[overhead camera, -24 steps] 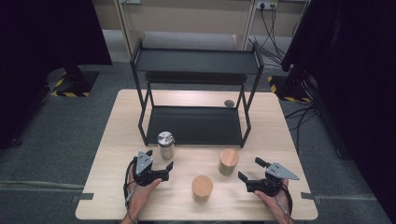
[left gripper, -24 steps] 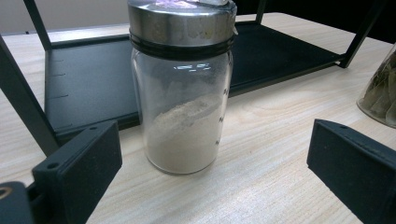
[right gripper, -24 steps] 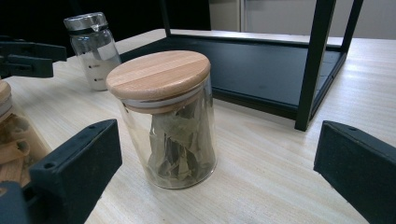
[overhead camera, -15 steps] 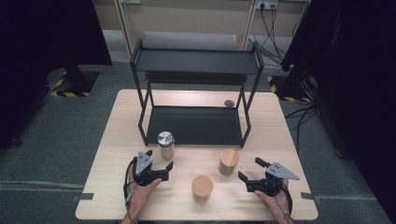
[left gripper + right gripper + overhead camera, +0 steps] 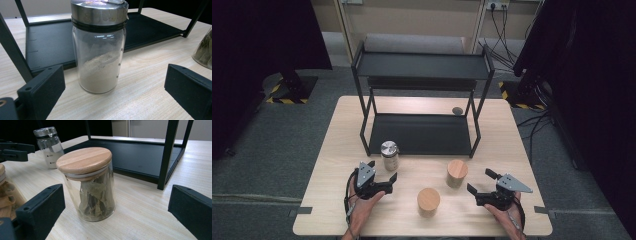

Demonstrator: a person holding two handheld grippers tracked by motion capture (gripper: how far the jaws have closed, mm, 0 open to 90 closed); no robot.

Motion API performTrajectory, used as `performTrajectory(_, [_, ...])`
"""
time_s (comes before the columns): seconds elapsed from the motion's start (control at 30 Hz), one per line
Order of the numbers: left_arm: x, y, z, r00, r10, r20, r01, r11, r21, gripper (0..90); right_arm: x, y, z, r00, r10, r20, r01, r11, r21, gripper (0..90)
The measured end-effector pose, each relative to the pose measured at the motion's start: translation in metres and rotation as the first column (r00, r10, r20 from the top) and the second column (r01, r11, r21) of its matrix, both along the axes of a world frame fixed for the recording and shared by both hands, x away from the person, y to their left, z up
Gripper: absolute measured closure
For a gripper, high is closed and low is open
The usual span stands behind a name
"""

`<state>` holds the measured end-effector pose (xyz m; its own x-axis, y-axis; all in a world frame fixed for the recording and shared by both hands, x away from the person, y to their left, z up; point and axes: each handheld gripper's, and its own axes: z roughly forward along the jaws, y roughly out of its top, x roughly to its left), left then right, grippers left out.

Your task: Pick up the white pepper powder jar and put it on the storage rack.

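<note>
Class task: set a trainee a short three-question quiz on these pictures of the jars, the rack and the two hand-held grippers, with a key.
1. True or false: the left hand-held gripper is shut on the metal-lidded jar.
2. Which jar does the right hand-held gripper face? A) the leaf jar with a wooden lid B) the metal-lidded jar C) the nearer wooden-lidded jar
3. Fill in: the metal-lidded jar stands on the table, just in front of the black ____.

Key
1. False: its jaws are open, with the jar ahead and untouched.
2. A.
3. Rack.
</note>
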<state>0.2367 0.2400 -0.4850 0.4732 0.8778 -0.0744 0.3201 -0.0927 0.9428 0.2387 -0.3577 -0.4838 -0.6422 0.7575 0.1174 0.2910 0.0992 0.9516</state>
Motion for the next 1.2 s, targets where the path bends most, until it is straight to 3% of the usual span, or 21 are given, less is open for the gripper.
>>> performTrajectory(1.2, [0.0085,-0.0071,-0.0009,0.9997,0.025,0.002,-0.025,0.9996,-0.01,3.3,-0.0003,-0.0007,-0.0006,1.0,-0.006,-0.003,0.006,1.0,0.009,1.0])
